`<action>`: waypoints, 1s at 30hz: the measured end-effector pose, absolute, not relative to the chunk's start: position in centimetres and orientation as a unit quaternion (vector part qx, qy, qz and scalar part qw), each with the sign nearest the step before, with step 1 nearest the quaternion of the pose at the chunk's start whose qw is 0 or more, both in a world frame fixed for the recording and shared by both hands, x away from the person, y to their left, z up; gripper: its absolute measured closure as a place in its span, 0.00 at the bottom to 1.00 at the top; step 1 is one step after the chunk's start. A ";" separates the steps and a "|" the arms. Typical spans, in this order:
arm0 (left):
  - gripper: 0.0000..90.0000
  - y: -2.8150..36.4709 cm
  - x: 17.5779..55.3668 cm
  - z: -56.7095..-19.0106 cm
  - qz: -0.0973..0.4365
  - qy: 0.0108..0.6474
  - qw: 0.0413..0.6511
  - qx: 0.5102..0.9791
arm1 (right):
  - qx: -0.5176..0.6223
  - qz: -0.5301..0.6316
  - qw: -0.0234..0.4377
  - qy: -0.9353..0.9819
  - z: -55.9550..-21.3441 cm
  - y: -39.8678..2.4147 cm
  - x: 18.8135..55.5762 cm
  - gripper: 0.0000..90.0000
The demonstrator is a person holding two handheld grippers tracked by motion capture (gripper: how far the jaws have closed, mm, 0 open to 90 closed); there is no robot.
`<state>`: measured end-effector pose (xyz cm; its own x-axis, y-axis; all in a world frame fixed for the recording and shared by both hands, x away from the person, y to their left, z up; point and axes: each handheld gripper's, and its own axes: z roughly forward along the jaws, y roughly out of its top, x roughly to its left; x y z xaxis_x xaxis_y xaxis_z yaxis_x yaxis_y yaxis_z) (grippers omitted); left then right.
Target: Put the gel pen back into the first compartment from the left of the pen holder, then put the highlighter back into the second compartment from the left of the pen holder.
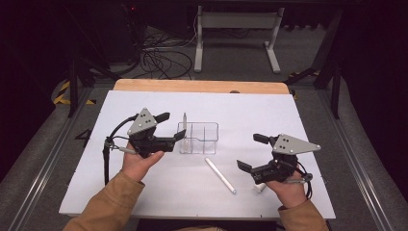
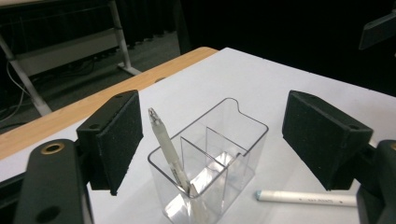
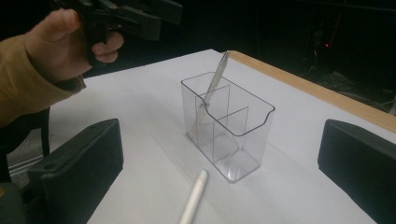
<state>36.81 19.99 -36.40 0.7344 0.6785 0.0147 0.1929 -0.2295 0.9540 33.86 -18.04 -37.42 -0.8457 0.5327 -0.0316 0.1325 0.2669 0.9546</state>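
Left gripper [image 1: 169,126] is hovering just left of the clear organizer [image 1: 199,137], jaws standing wide apart with nothing between the pads. In the left gripper view the pads [image 2: 116,140] are sitting either side of the organizer [image 2: 210,163] but well clear of it, not touching. A silver pen [image 1: 184,126] is standing tilted in the organizer's end compartment, the one nearest the left gripper; its tip [image 2: 154,115] is leaning toward the left-hand pad, close to it but free of it. The pen is resting on its own inside the compartment.

Right gripper [image 1: 250,153] is hanging over the table's right side, jaws spread fully, holding nothing. In the right gripper view the organizer [image 3: 229,126] is sitting between and beyond the two pads, apart from both.

A white pen [image 1: 220,175] is lying flat on the white table [image 1: 159,192], in front of the organizer, between the two grippers and nearer the right one. It is touching neither gripper. In the right gripper view it [image 3: 194,198] is lying between the pads, just short of the organizer's base.
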 end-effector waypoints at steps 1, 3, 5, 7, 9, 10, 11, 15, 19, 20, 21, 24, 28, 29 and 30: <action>0.22 20.1 36.7 -36.4 0.219 0.290 0.551 0.752 | 0.214 0.566 0.175 0.777 -37.4 -18.0 33.8 0.01; 0.21 20.3 36.4 -36.4 0.215 0.289 0.551 0.752 | 0.215 0.566 0.173 0.777 -37.4 -18.0 33.8 0.01; 0.21 20.5 36.1 -36.5 0.214 0.287 0.549 0.755 | 0.215 0.567 0.170 0.776 -37.4 -18.1 33.8 0.01; 0.20 20.7 35.8 -36.6 0.212 0.286 0.546 0.758 | 0.215 0.568 0.166 0.777 -37.4 -18.0 33.7 0.00; 0.19 21.1 35.4 -36.8 0.211 0.287 0.544 0.760 | 0.211 0.570 0.157 0.779 -37.4 -18.0 33.8 0.00; 0.19 21.2 35.2 -36.9 0.211 0.289 0.544 0.759 | 0.212 0.570 0.157 0.778 -37.5 -17.9 33.7 0.00; 0.18 21.4 35.1 -36.9 0.211 0.290 0.542 0.760 | 0.218 0.565 0.161 0.780 -37.5 -17.7 33.7 0.00; 0.17 22.0 34.4 -37.0 0.219 0.290 0.536 0.762 | 0.229 0.546 0.170 0.788 -37.6 -17.0 33.7 0.00; 0.17 22.5 33.9 -37.0 0.218 0.293 0.540 0.758 | 0.243 0.545 0.167 0.785 -37.7 -16.5 33.7 0.00; 0.17 22.6 33.8 -37.0 0.217 0.294 0.540 0.758 | 0.242 0.542 0.169 0.787 -37.8 -16.4 33.7 0.00; 0.17 22.6 33.8 -37.0 0.218 0.293 0.539 0.759 | 0.242 0.541 0.171 0.787 -37.8 -16.3 33.7 0.00; 0.17 22.8 33.6 -37.1 0.216 0.294 0.537 0.761 | 0.240 0.543 0.173 0.786 -37.7 -16.3 33.5 0.00; 0.16 23.0 33.3 -37.2 0.213 0.297 0.535 0.762 | 0.234 0.545 0.171 0.787 -37.6 -16.3 33.4 0.01; 0.16 23.1 33.2 -37.2 0.215 0.295 0.532 0.764 | 0.235 0.545 0.171 0.787 -37.5 -16.3 33.3 0.02; 0.16 23.1 33.1 -37.2 0.212 0.296 0.533 0.764 | 0.235 0.545 0.170 0.787 -37.5 -16.3 33.3 0.02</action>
<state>33.14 23.14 -37.22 0.7345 0.6785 0.0085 0.2262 -0.2567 0.9397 33.28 -16.31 -37.49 -0.8315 0.5554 -0.0108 0.1848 0.2950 0.9374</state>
